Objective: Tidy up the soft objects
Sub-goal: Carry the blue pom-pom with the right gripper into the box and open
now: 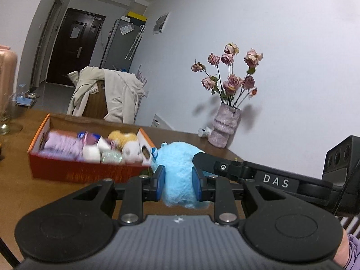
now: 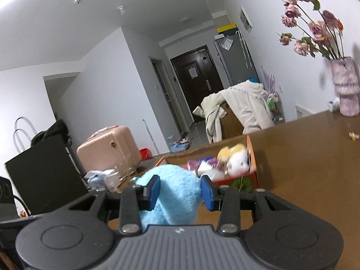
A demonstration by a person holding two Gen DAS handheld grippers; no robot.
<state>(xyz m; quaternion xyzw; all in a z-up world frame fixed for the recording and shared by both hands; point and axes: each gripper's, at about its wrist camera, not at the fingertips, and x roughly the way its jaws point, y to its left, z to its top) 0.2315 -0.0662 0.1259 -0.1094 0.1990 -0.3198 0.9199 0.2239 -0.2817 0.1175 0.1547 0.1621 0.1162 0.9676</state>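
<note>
A fluffy light-blue plush toy (image 1: 180, 168) hangs lifted above the brown table (image 1: 27, 193), and both grippers grip it. My left gripper (image 1: 177, 182) is shut on it, its blue pads pressing into the plush's sides. One of the right gripper's fingers (image 1: 209, 159) reaches the plush from the right. In the right wrist view my right gripper (image 2: 180, 192) is shut on the same blue plush (image 2: 173, 193). Behind the plush an orange cardboard box (image 1: 90, 173) (image 2: 253, 157) holds a yellow-and-white plush (image 2: 236, 159), purple cloth and other soft items.
A pink vase of dried roses (image 1: 222, 128) (image 2: 346, 90) stands by the wall with a small white bottle (image 1: 203, 132) beside it. A coat-draped chair (image 1: 112, 94) stands beyond the table. A pink suitcase (image 2: 108, 150) stands on the floor. A green item (image 2: 243, 184) lies beside the box.
</note>
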